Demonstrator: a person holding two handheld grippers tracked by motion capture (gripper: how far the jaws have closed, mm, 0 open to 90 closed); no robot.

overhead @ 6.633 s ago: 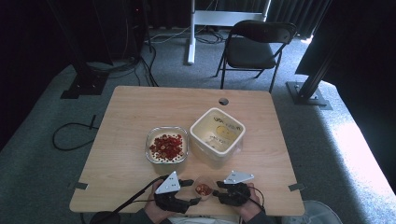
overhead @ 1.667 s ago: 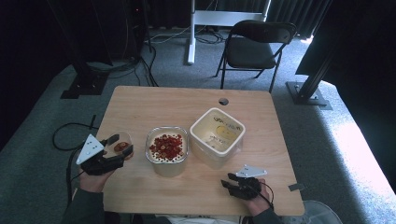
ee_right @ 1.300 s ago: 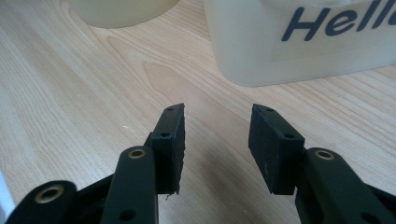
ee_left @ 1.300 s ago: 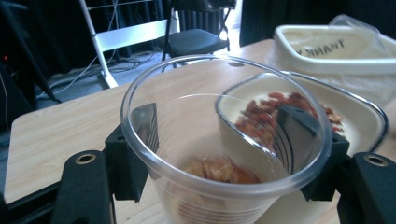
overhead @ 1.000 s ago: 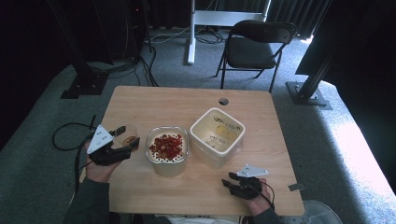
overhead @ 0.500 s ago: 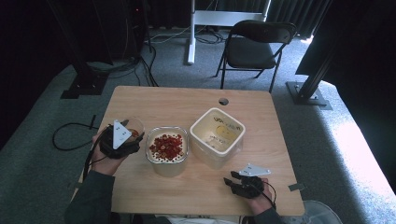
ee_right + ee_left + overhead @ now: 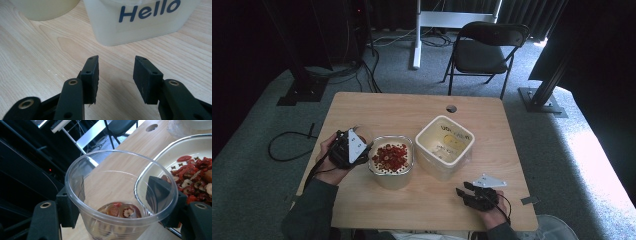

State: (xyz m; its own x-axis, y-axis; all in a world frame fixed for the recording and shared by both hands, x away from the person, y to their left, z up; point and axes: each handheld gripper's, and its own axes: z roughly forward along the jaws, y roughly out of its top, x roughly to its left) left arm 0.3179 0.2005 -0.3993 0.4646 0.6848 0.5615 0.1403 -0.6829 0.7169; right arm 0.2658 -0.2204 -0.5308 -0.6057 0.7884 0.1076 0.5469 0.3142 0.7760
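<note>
1. Cup [image 7: 120, 205] of clear plastic, held by the left gripper [image 7: 349, 150]; in the left gripper view both black jaws press on the cup's sides, one on each side just under the rim.
2. Cup is tipped, its open mouth facing the camera on the gripper, with a few red and pale bits of dried fruit [image 7: 120, 211] lying at its bottom.
3. In the high view the left gripper sits at the left side of the wooden table [image 7: 412, 105], just beside the left rim of a square container [image 7: 390, 159] full of red and pale dried fruit pieces.
4. In the left gripper view, that container's rim shows through the cup's clear wall on the right.
5. Second container [image 7: 445, 145], white and square with blue lettering on its side, stands just right of the first.
6. Right gripper [image 7: 115, 75] rests low over the table near the front edge, jaws spread apart with nothing between them, pointing at the white container.
7. Folding chair [image 7: 484, 47] stands beyond the table on grey carpet.
</note>
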